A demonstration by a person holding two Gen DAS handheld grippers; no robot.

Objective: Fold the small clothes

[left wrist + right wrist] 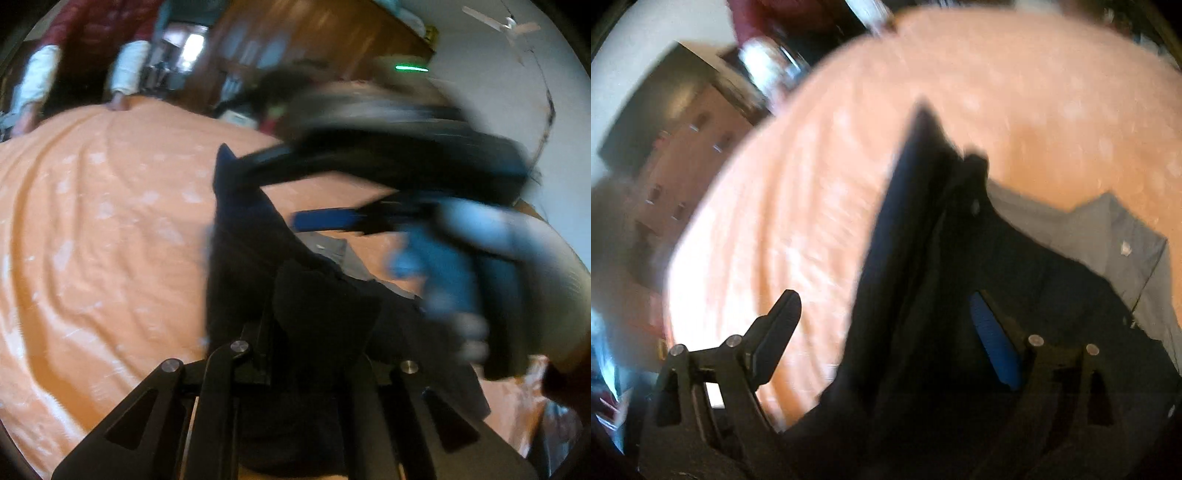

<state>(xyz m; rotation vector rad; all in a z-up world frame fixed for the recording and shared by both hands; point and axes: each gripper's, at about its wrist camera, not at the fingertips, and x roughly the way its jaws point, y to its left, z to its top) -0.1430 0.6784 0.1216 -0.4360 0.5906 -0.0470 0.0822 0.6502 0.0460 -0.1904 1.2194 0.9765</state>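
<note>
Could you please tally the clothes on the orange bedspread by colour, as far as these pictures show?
Dark navy garment, lifted: 1
Grey garment, lying flat: 1
Total: 2

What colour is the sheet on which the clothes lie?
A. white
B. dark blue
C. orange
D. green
C: in both wrist views the sheet under the dark garment and the grey garment is orange with faint pale marks.
</note>
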